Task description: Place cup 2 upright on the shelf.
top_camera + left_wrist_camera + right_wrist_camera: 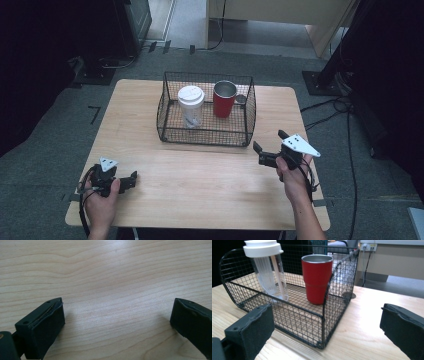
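The right gripper is spread wide with nothing between its jaws, near the front right corner of the wire basket. Inside the basket stand a red cup and a clear bottle. The left gripper is also spread, low over the table.

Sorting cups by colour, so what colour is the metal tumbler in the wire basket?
Red outside, bare steel inside; the tumbler shows best in the right gripper view.
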Available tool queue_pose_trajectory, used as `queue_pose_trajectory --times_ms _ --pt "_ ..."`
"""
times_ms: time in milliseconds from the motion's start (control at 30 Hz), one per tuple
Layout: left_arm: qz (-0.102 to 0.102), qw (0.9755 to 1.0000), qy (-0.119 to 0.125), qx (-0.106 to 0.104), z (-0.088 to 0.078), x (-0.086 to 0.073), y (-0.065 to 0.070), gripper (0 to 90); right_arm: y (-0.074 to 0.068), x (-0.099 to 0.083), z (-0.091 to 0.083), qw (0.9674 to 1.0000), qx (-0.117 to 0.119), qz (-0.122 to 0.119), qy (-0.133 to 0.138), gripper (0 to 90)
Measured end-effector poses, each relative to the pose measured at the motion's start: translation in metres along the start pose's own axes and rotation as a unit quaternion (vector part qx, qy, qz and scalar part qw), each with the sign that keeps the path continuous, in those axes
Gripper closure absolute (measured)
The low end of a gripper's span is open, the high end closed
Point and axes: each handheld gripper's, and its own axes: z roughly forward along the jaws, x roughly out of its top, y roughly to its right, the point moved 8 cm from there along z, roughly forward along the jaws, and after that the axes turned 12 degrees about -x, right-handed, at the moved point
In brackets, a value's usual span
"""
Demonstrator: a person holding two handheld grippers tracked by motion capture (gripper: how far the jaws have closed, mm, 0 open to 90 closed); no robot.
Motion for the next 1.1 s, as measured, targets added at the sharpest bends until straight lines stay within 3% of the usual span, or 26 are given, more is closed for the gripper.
queue_pose_trajectory --times_ms 400,800,933,1100 --pt "0.0 1.0 -0.001 0.0 0.0 0.0 0.0 0.0 0.035 -0.038 -0.014 0.9988 -0.038 0.016 -0.028 0.0" --pt "0.0 1.0 -0.001 0.0 0.0 0.0 0.0 0.0 0.056 -0.074 -0.019 0.9954 -0.066 0.025 -0.064 0.0" --pt "0.0 1.0 -0.001 0.0 0.0 0.0 0.0 0.0 0.063 -0.088 -0.021 0.9921 -0.081 0.031 -0.09 0.0" --pt "0.0 1.0 -0.001 0.0 0.0 0.0 0.0 0.0 0.073 -0.106 -0.025 0.9853 -0.103 0.035 -0.132 0.0"
